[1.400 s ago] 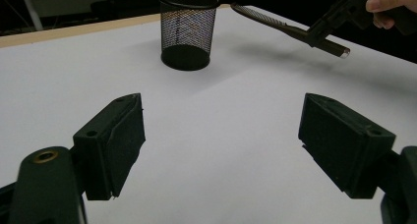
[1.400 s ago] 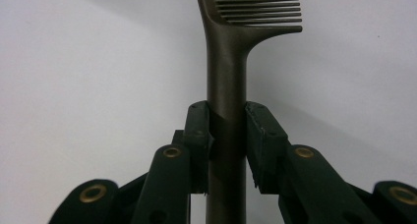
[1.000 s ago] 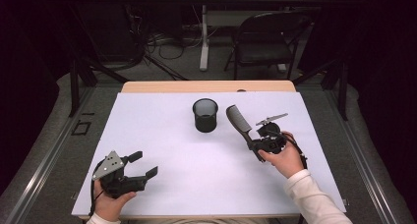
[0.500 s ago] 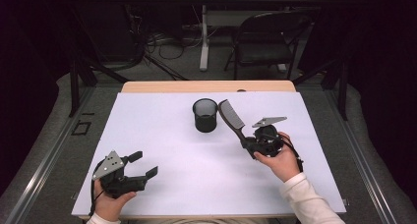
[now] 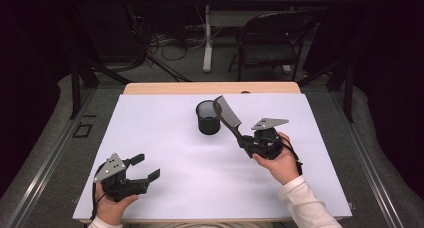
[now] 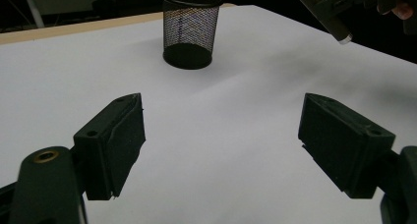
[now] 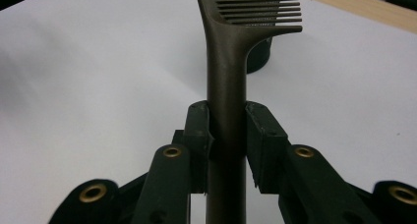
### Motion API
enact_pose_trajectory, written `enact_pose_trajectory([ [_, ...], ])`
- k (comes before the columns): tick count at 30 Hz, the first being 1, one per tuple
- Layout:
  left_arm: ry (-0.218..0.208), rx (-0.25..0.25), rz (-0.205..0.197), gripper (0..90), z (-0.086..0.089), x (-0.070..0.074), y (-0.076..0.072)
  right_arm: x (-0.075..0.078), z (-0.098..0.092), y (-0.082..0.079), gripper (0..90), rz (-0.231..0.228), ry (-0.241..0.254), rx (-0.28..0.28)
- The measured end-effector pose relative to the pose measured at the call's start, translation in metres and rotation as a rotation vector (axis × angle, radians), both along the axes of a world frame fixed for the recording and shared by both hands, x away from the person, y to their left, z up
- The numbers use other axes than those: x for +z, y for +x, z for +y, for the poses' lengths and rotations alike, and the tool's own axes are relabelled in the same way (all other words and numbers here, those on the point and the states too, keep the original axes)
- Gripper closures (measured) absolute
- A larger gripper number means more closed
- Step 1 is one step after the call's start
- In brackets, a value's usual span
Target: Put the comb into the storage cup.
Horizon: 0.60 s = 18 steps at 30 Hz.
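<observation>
A dark brown comb (image 7: pixel 226 71) with a long round handle and one row of fine, close teeth at its far end stands clamped between the jaws of the right gripper (image 7: pixel 227 135). The two black pads press on the handle from either side, partway along it, so the jaws are nearly closed. The toothed head reaches forward beyond the jaw tips, and the handle's butt runs back between the gripper's arms.

From the high view, the comb (image 5: pixel 229 117) slants up and away from the right gripper (image 5: pixel 248 147), its head beside the rim of a black wire-mesh cup (image 5: pixel 207 117). That cup stands upright on a white table (image 5: pixel 190 188). The person's right hand (image 5: pixel 275 160), in a white sleeve, grasps the gripper's body.

The right gripper view gives the comb's teeth one by one, with part of the cup dark behind them. The high view gives no such detail, but shows both hands at once.

The left gripper (image 5: pixel 142 168) rests near the table's front edge, well apart from the comb. In its own view the left gripper (image 6: pixel 221 140) has jaws spread wide with nothing between them, bare table ahead, the cup (image 6: pixel 190 27) straight beyond the gap, and the handle's butt (image 6: pixel 327 15) at upper right.
</observation>
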<state>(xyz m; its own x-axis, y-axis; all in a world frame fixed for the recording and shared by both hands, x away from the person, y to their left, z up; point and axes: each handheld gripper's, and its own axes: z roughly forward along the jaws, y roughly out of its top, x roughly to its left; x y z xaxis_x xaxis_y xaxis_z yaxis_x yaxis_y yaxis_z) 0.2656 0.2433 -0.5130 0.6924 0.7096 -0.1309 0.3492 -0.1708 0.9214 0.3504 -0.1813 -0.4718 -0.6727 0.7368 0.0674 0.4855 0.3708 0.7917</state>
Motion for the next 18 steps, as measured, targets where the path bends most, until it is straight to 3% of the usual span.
enact_pose_trajectory([
  [11,-0.001,-0.001,0.002,17.9,0.000,0.000,0.000,0.005,0.015,-0.003,72.8,-0.074,0.047,0.043],
  [18,-0.005,0.001,0.003,19.7,0.001,0.000,0.000,0.003,0.026,-0.008,72.8,-0.129,0.024,0.065],
])
